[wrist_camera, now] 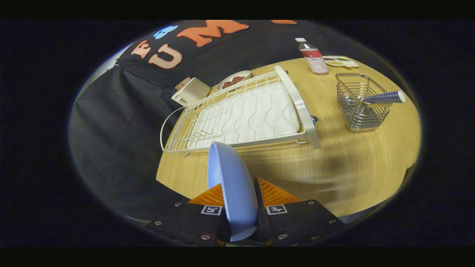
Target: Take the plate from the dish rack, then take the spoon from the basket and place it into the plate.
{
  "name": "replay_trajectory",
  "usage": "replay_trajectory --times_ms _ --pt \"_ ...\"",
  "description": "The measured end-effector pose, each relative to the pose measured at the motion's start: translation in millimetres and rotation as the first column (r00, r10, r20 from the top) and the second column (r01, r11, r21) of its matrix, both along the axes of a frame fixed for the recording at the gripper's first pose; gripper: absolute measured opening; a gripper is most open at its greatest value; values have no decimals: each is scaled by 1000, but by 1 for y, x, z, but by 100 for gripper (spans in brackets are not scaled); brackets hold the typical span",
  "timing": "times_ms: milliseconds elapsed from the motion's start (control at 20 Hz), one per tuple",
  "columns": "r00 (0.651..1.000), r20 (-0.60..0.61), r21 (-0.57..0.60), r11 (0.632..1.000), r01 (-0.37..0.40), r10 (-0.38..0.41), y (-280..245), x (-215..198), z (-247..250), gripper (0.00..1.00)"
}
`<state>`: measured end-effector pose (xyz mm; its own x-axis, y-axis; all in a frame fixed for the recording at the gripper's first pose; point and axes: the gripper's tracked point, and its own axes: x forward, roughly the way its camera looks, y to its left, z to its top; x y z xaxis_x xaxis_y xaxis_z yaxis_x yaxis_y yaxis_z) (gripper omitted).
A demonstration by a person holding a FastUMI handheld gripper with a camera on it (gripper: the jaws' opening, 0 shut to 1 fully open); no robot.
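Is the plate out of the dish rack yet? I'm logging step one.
Out. The plate stands on edge between the gripper fingers, both pressing it, nearer than the dish rack.

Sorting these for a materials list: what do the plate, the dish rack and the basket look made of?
The plate, clamped between the tongs, looks like glazed ceramic or melamine: smooth, pale blue, softly glossy. The dish rack appears to be white-coated wire over a white tray, likely plastic. The basket looks like bare polished steel wire, shiny and silvery.
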<state>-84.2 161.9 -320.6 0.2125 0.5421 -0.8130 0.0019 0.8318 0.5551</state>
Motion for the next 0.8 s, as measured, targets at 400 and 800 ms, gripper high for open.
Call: replay_trajectory --times_ms 400,800 --pt "987 -65 72 986 150 -145 1 -5 -31 32" --pt "980 74 -119 974 191 -183 -57 1 -35 59"
